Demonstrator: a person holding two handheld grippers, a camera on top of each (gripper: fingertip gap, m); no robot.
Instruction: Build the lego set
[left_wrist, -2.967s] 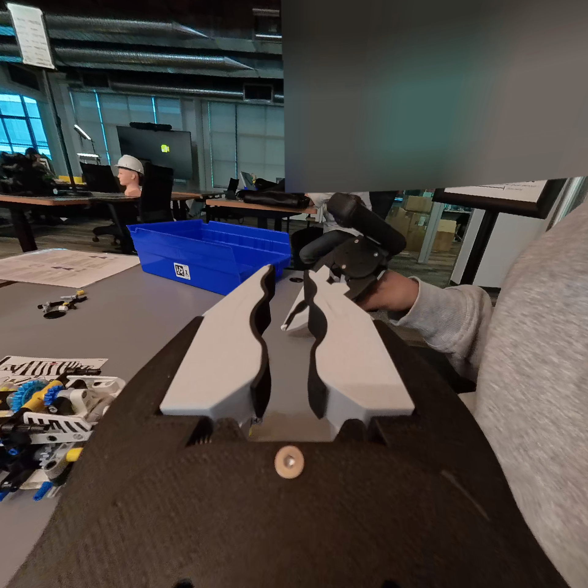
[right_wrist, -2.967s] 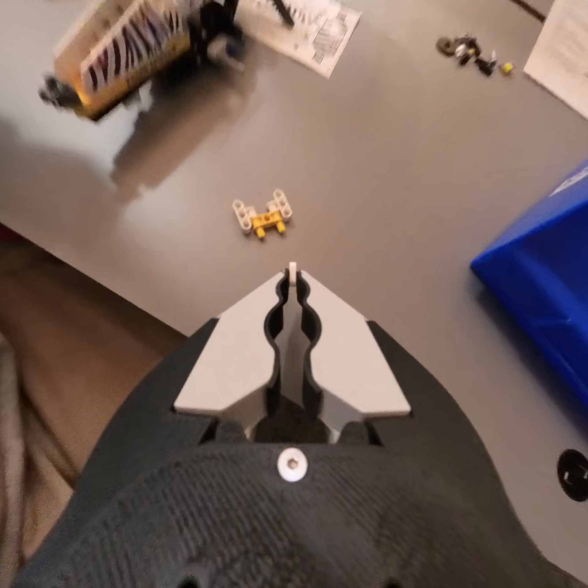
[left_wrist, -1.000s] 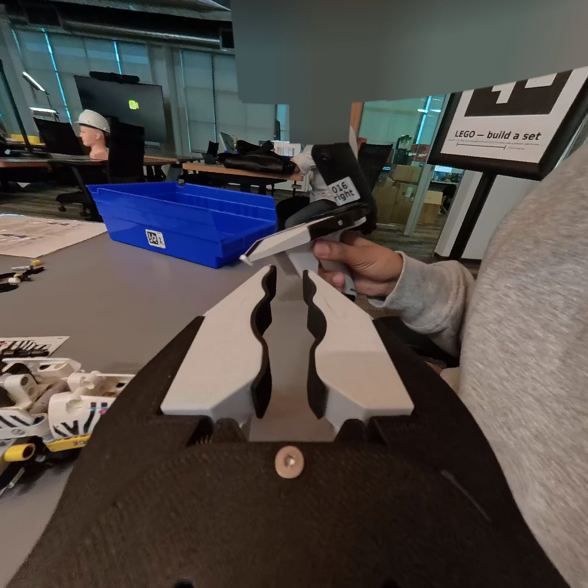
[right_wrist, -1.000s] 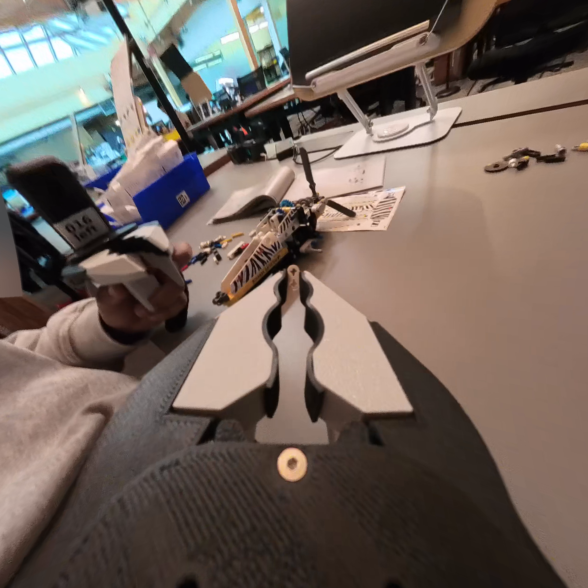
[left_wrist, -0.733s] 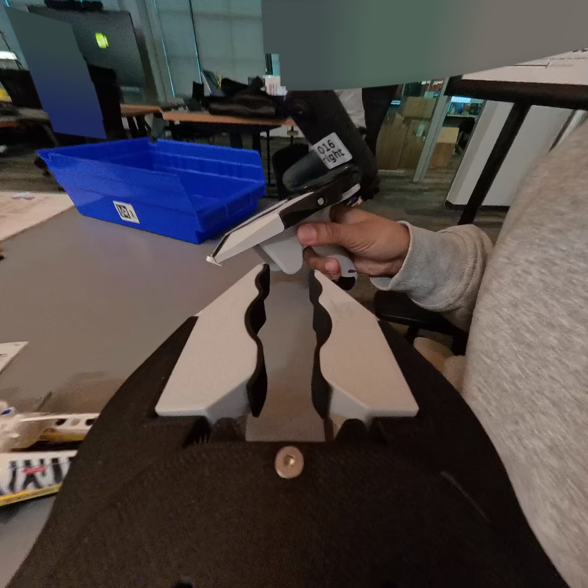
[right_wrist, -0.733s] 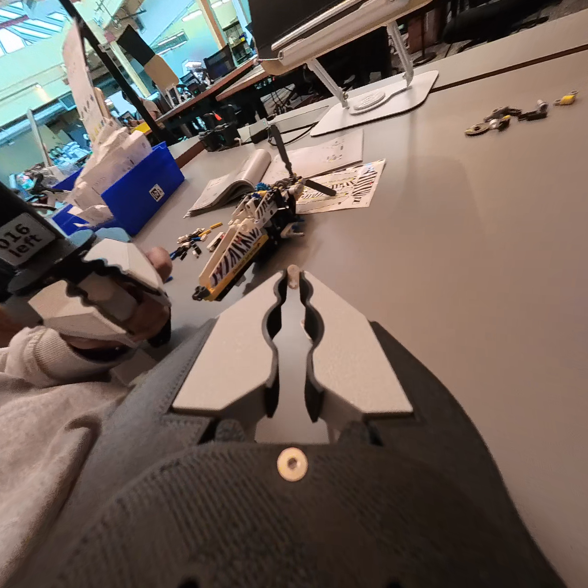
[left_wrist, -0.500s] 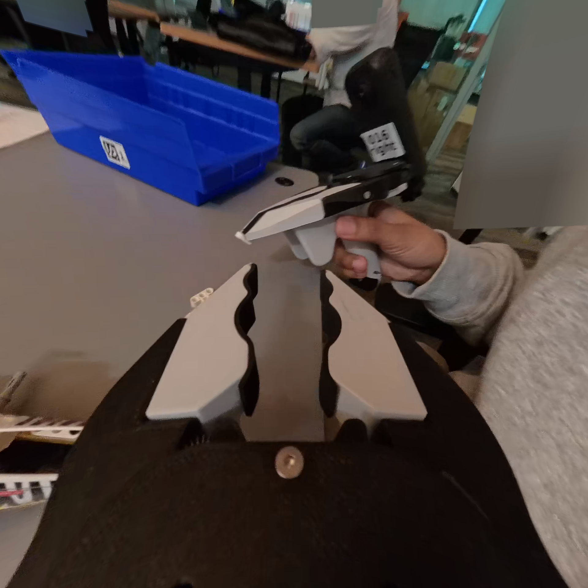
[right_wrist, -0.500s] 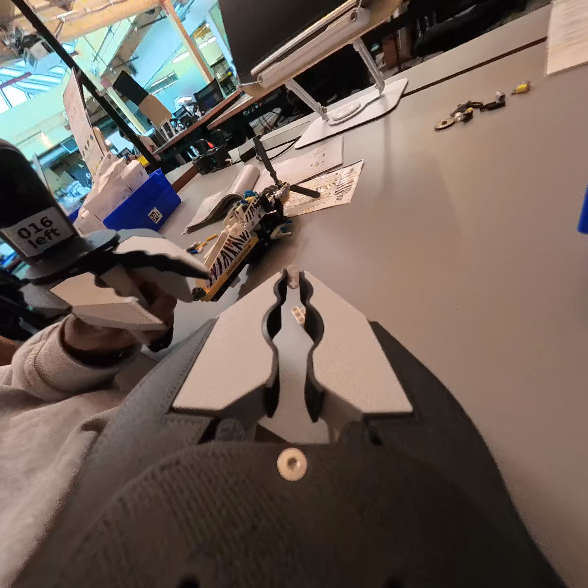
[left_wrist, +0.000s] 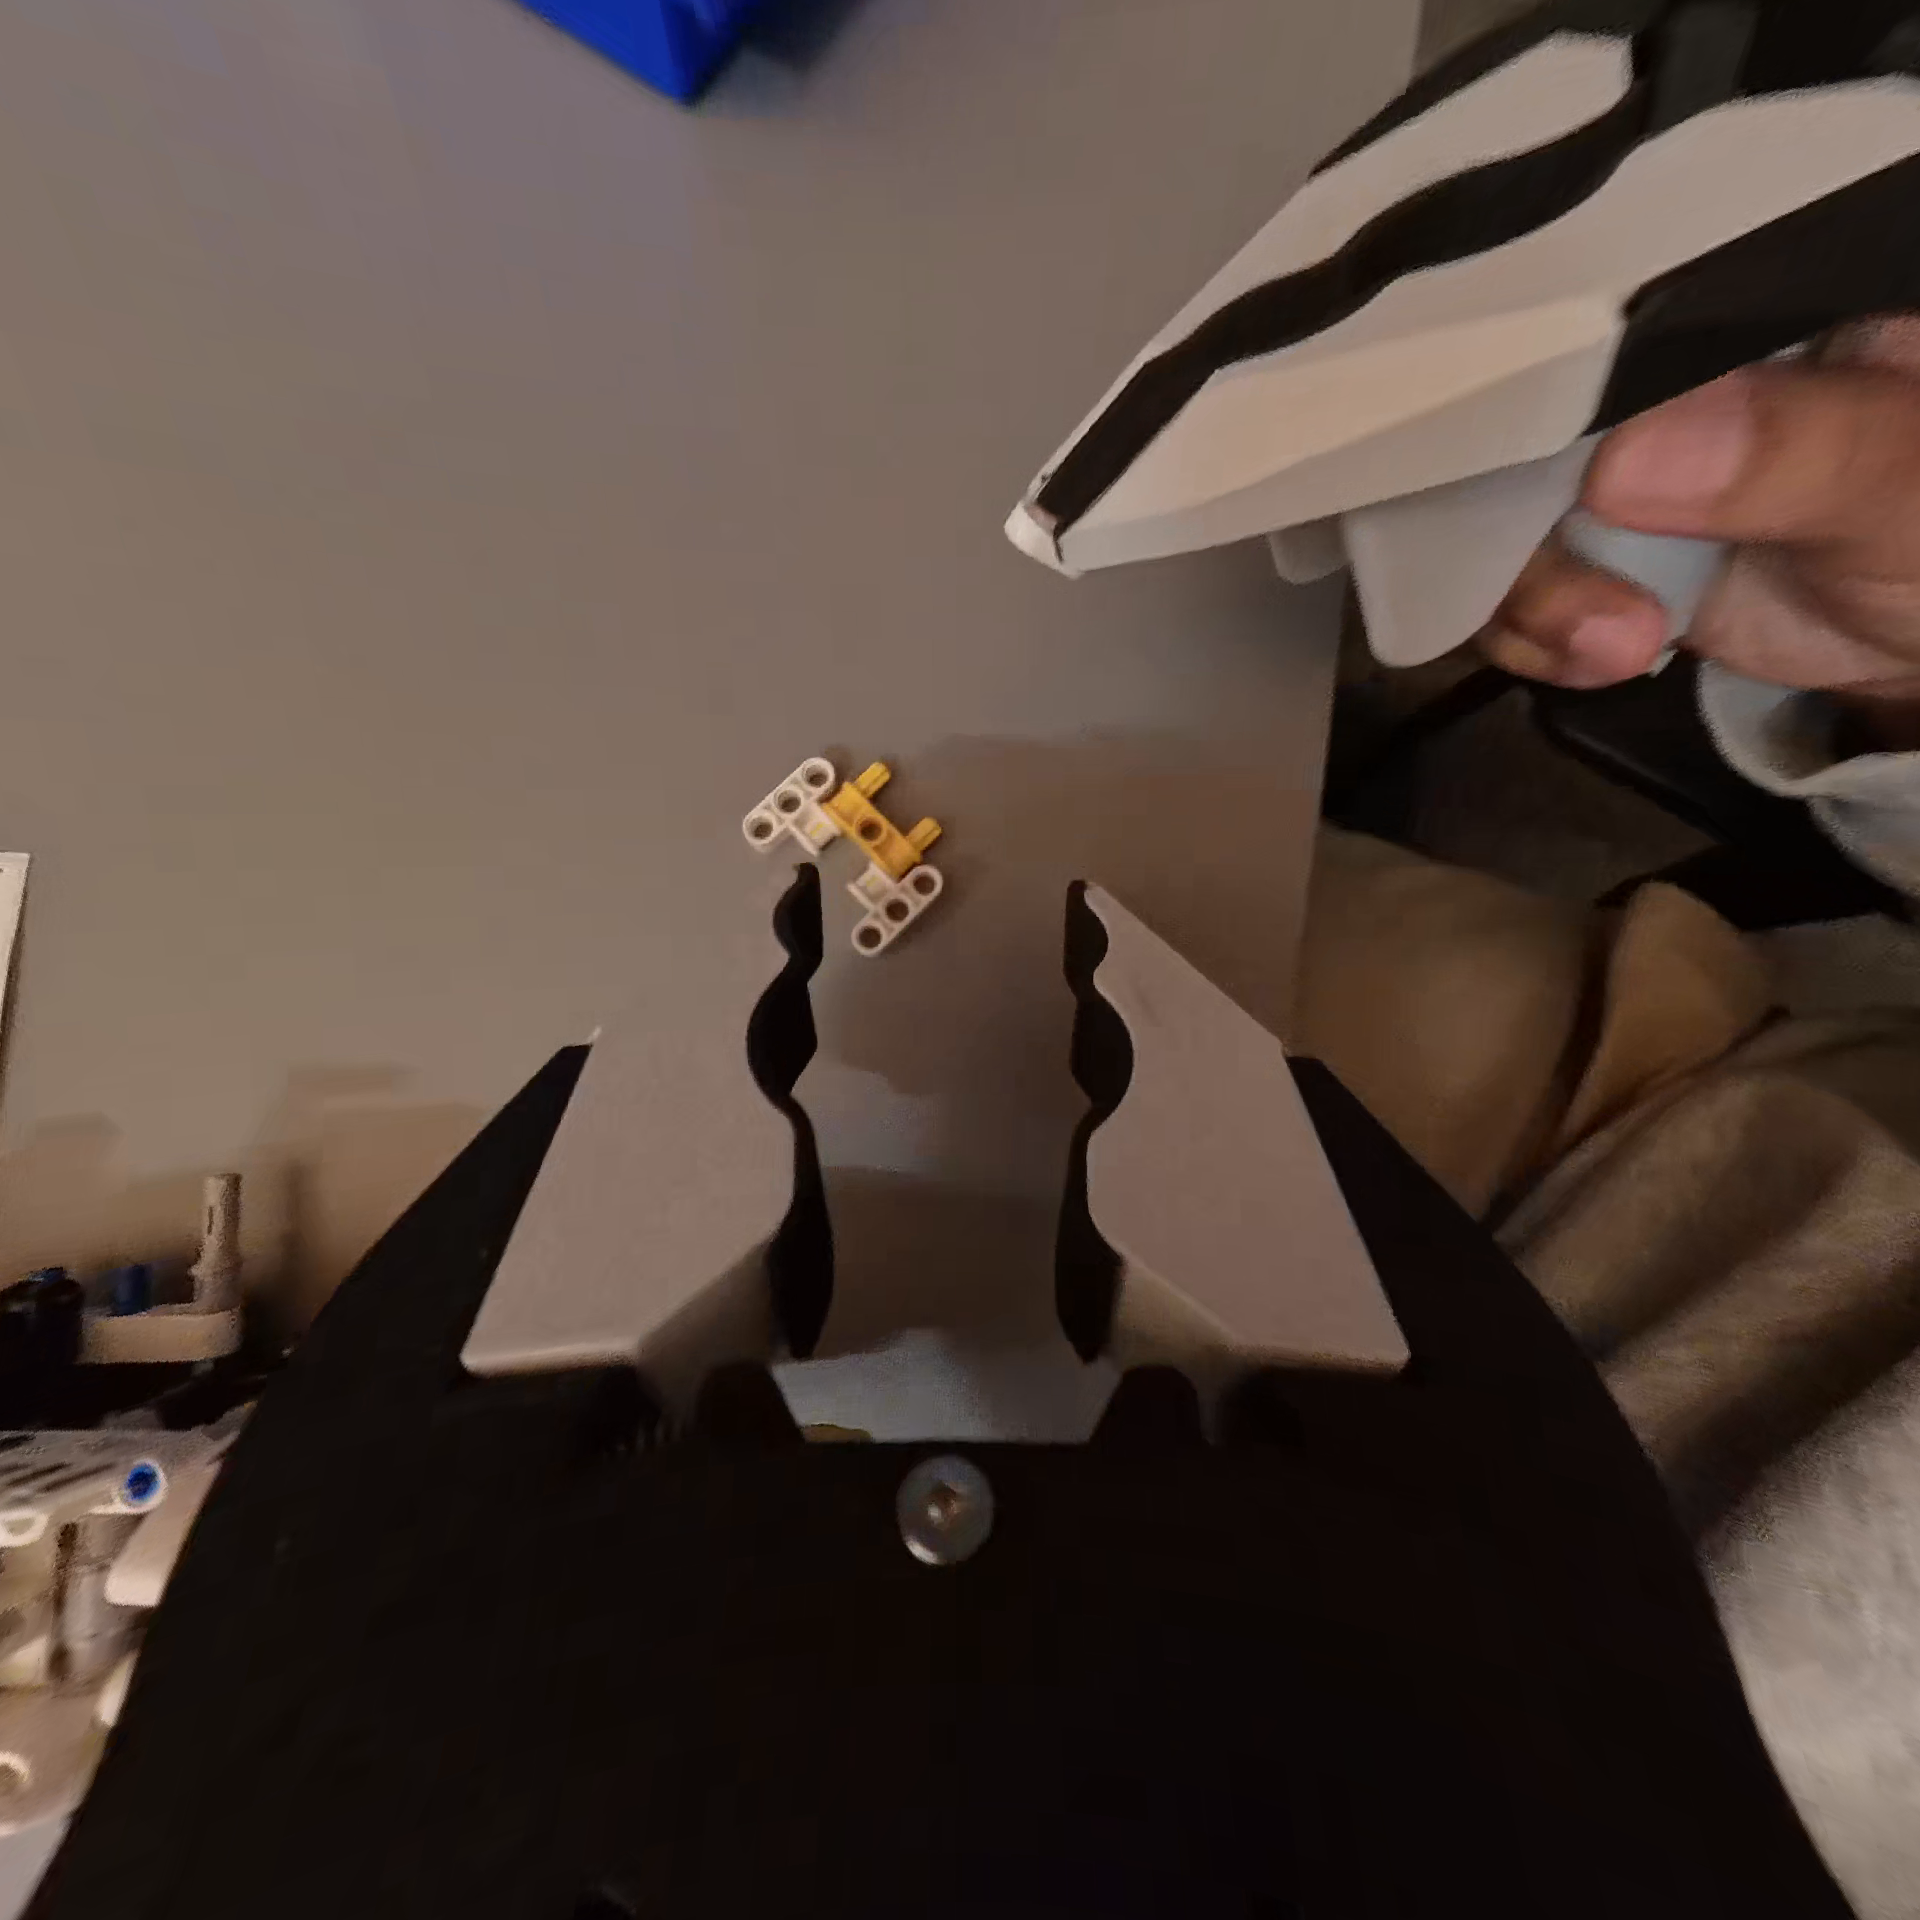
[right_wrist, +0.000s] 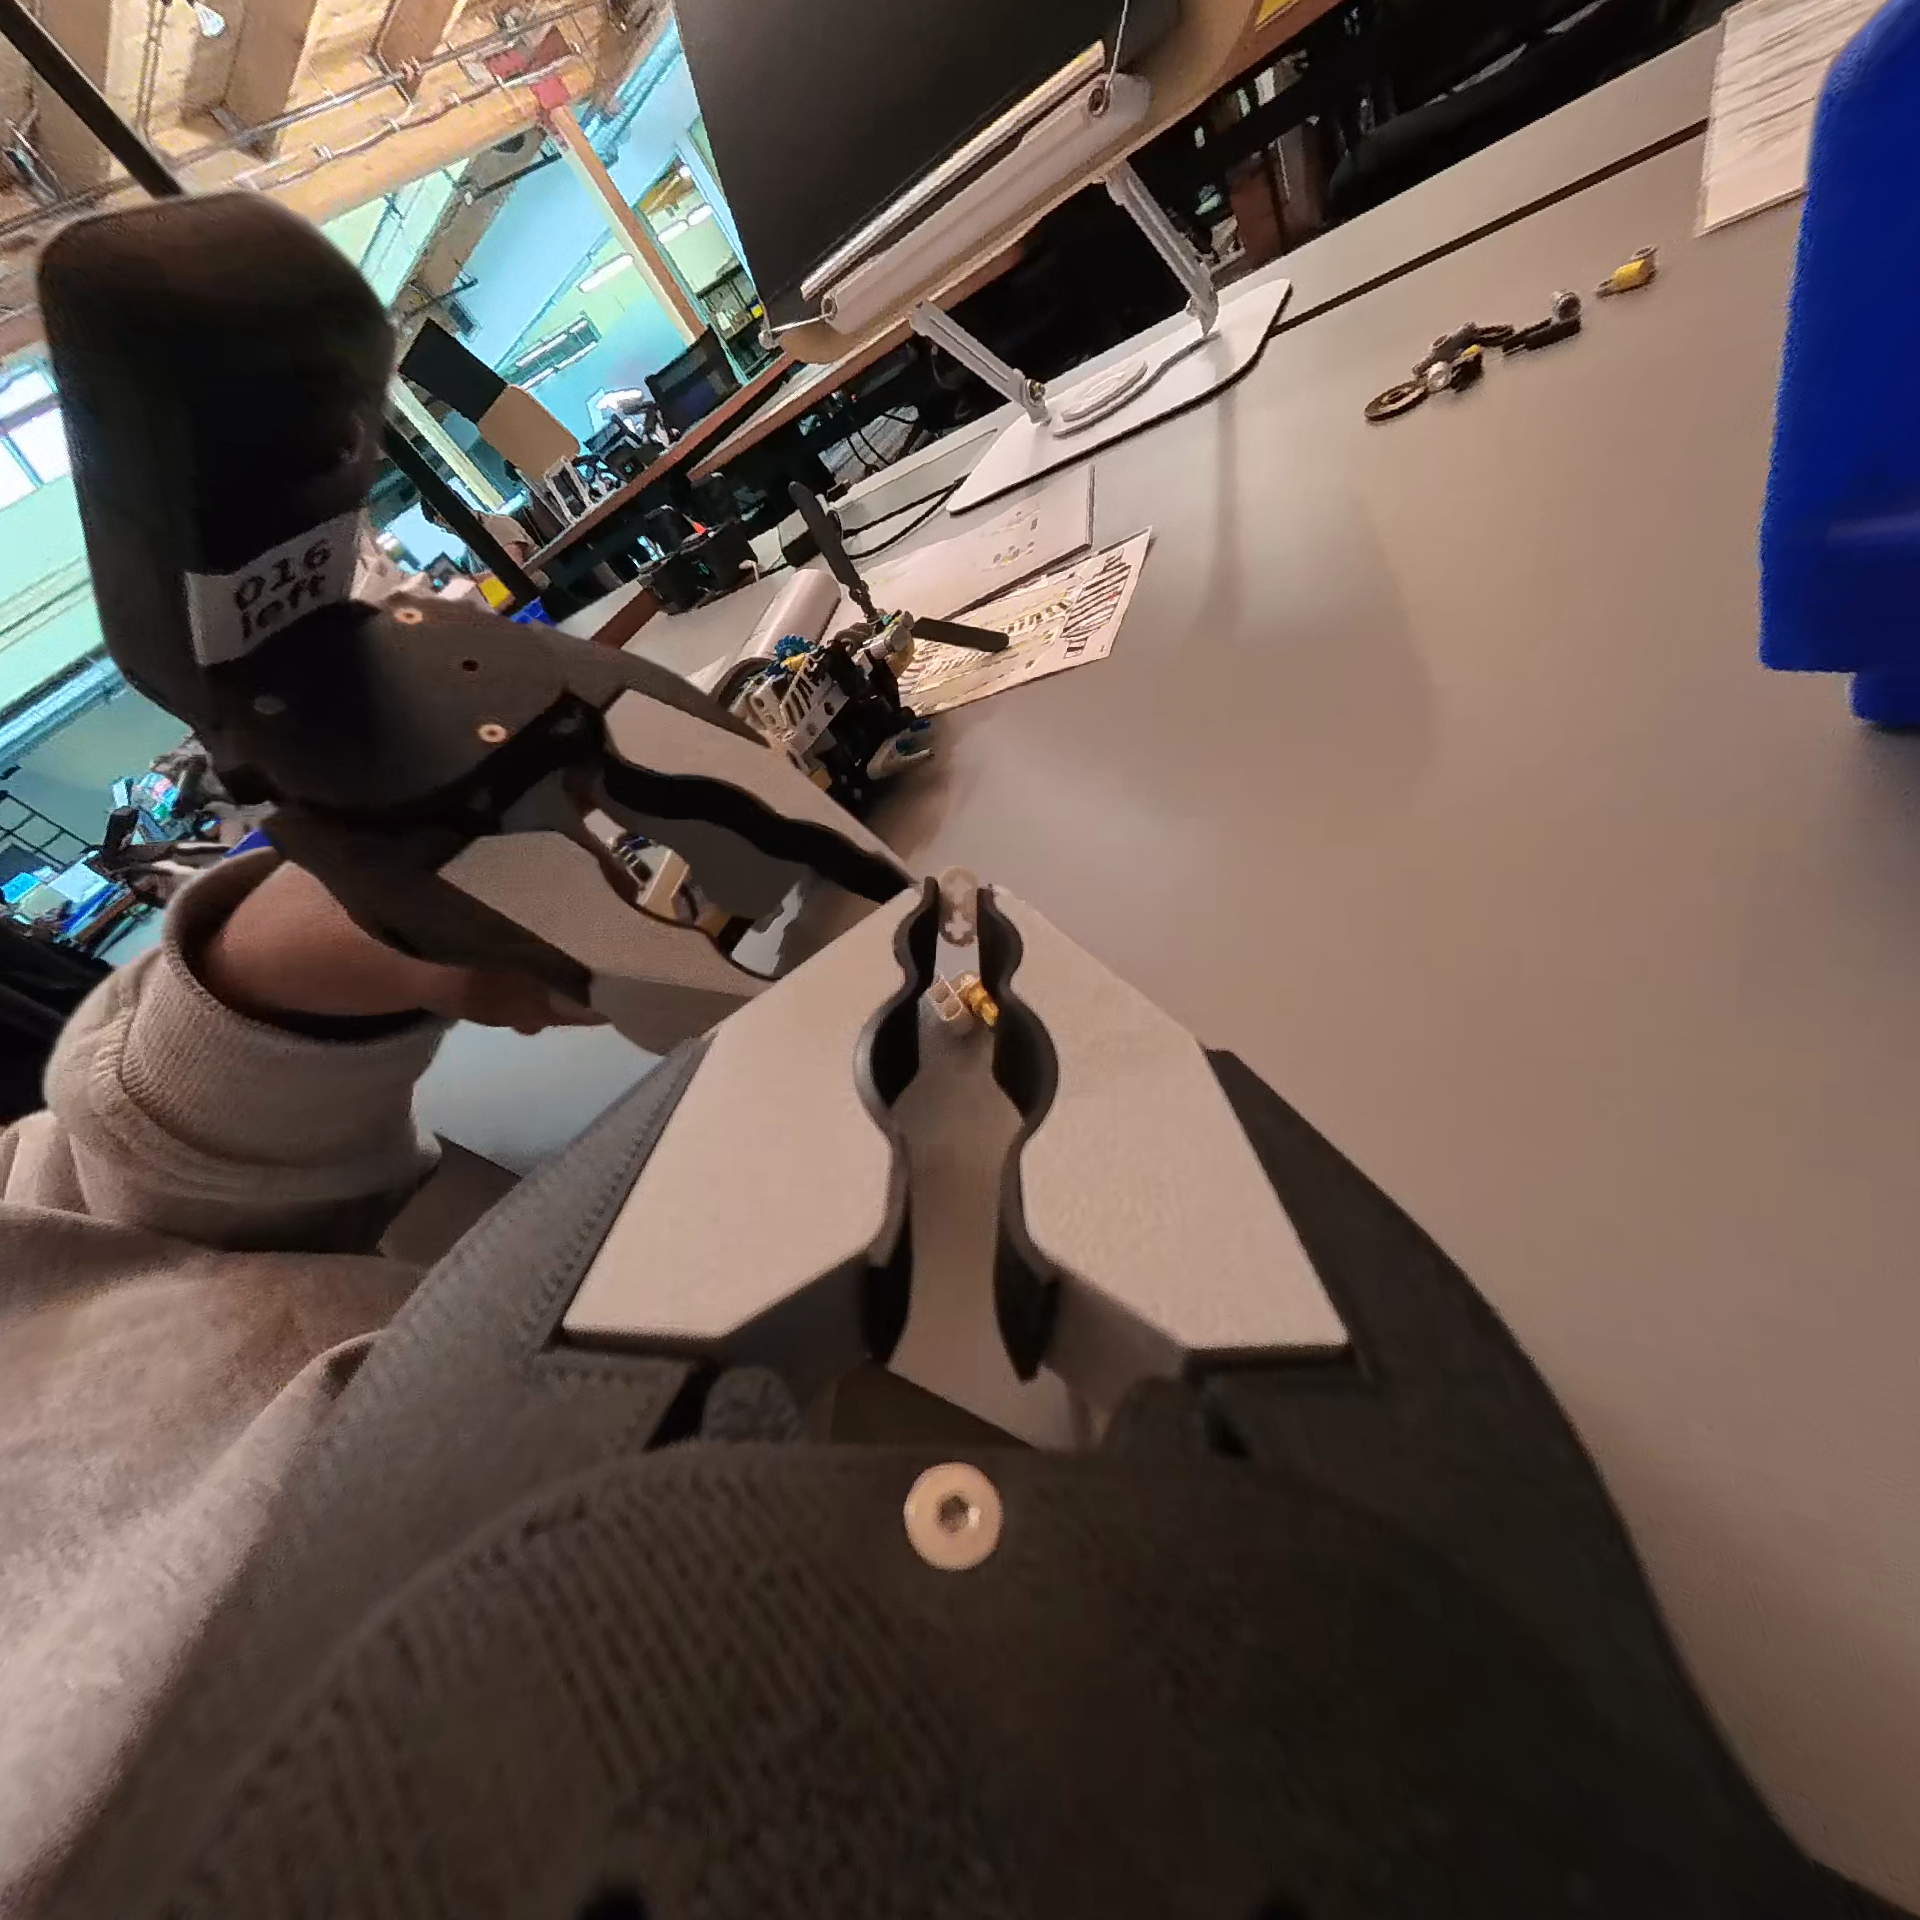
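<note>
A small white-and-yellow lego assembly (left_wrist: 847, 847) lies on the grey table (left_wrist: 416, 520) near its front edge. My left gripper (left_wrist: 940, 888) is open and empty, pointing down, with the assembly just ahead of its left fingertip. My right gripper (right_wrist: 958, 896) is shut on a small white lego piece (right_wrist: 958, 906) and hovers near the assembly (right_wrist: 961, 1003). In the left wrist view the right gripper (left_wrist: 1039, 530) comes in from the upper right. In the right wrist view the left gripper (right_wrist: 831, 925) is at the left. The zebra-striped helicopter model (right_wrist: 831, 707) stands farther back.
A blue bin (right_wrist: 1849, 416) stands at the right, also at the top of the left wrist view (left_wrist: 707, 42). Sticker sheet and booklet (right_wrist: 1039, 603), a monitor stand (right_wrist: 1122, 395) and loose parts (right_wrist: 1475, 353) lie farther back. The table edge (left_wrist: 1320, 831) borders the person's lap. The gap from one gripper's tips to the other's is roughly 6 cm.
My left gripper has tipped down toward the table and opened wider, bringing the small assembly into view. My right gripper, still shut on the white piece, has come closer to the left one.
</note>
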